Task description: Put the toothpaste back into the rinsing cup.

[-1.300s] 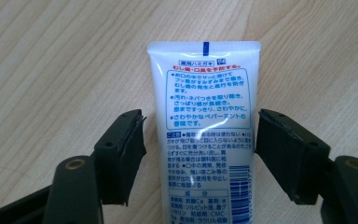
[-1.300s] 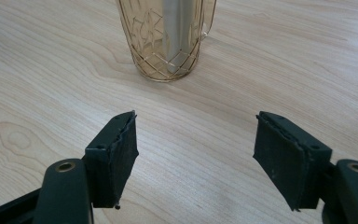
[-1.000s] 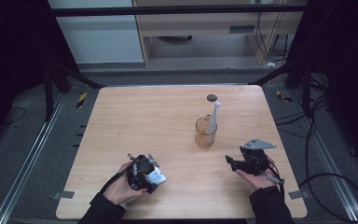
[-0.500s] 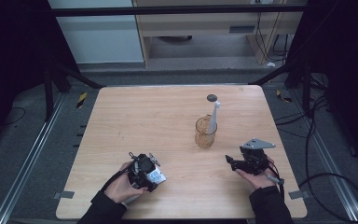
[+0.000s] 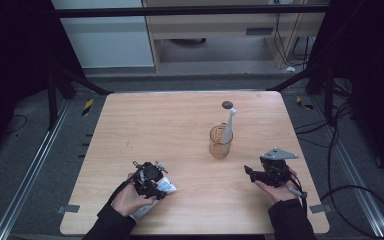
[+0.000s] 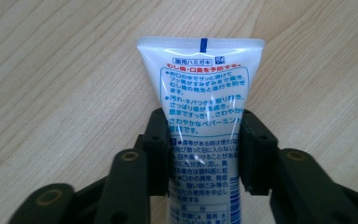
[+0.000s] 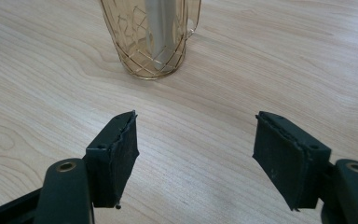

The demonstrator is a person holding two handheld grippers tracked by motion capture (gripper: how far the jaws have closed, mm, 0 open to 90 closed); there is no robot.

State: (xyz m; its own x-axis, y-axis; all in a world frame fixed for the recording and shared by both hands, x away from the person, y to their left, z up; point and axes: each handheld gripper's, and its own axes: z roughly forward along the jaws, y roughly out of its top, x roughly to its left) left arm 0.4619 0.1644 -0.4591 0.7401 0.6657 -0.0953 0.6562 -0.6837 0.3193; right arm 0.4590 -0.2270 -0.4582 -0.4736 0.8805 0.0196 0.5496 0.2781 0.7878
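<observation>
At about seven o'clock on the table [image 5: 130, 125], our left gripper [image 6: 205, 149] has just been closing and now pinches the white toothpaste tube [image 6: 203, 93], which lies flat on the wood as before. At about four o'clock, our right gripper [image 7: 196, 154] has not moved: jaws spread, empty, facing the amber glass cup [image 7: 151, 37] with its white toothbrush [image 5: 228, 127].

Background stuff from my remote seat

On my feed the wooden desk [image 5: 130, 125] has an amber glass cup [image 5: 220, 142] right of centre with a white toothbrush [image 5: 228, 127] standing tilted in it, plus a small dark disc [image 5: 227, 105] just behind, near the far edge. Black-and-yellow tape [image 5: 87, 107] marks the floor on the left.
</observation>
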